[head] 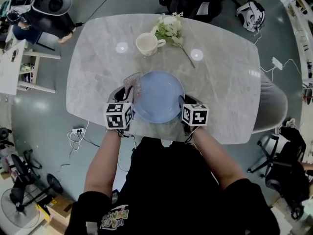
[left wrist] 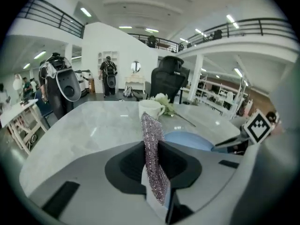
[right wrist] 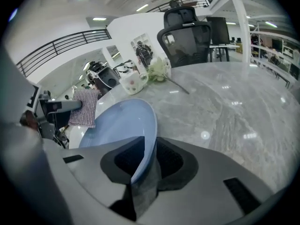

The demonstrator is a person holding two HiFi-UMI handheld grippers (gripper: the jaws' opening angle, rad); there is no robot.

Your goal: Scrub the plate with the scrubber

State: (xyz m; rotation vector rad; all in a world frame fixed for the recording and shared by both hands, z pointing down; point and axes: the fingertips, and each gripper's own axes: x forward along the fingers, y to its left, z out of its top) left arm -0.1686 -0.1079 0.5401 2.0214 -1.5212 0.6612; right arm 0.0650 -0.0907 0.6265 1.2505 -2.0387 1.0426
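at near edge of tabletop [head: 225,82]: blue plate [head: 159,94], hollow side up, betw the two tongs.
left tongs [left wrist: 154,172]: clamped on scrubber [left wrist: 151,139]; jaws tight on its lower end, no gap seen.
scrubber: flat piece of glittery silver-pink mesh, standing up out of the jaws; in head view over plate's left rim, touching it or just above, can't tell.
right tongs [right wrist: 143,165]: jaws parted, plate's near-right rim betw them; dark gap beside the rim, pads not seen pressing on it.
plate in right gripper view: rim running straight into the jaw gap, bowl of plate spreading away to the left.
behind plate: cream mug [head: 147,43], handle to the right; white flowers [head: 169,28] just beside it, long stem lying on tabletop toward the right.
person [head: 166,190]: black tee, bare forearms reaching fwd, one to each tongs.
tabletop look: pale grey marble, rounded corners, ceiling lights reflected as bright spots.
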